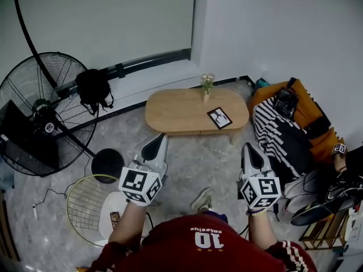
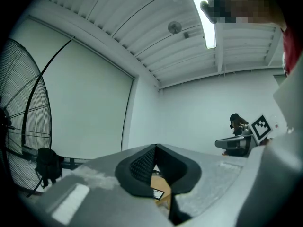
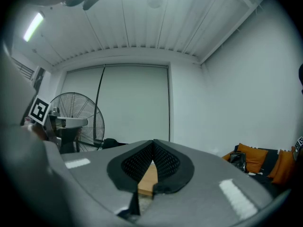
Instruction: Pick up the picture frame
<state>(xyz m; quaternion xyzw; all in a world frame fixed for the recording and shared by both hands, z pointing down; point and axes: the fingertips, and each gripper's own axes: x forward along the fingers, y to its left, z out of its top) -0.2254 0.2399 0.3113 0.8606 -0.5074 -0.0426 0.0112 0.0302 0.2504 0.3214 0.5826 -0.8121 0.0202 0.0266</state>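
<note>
The oval light-wood counter (image 1: 176, 115) stands at twelve o'clock, beyond reach. The left claw (image 1: 159, 139) and right claw (image 1: 250, 148), both pressed together and empty, point level toward it, probably awaiting approach. The small black picture frame (image 1: 219, 118) lies flat at the counter's four o'clock.

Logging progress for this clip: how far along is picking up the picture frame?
Done: nothing yet; the picture frame lies flat on the wooden coffee table, near the flower vase. In hand: nothing; the left gripper and right gripper are both shut and empty, held short of the table's near edge. Left: reach the picture frame, open the fingers, grip it and lift.
</note>
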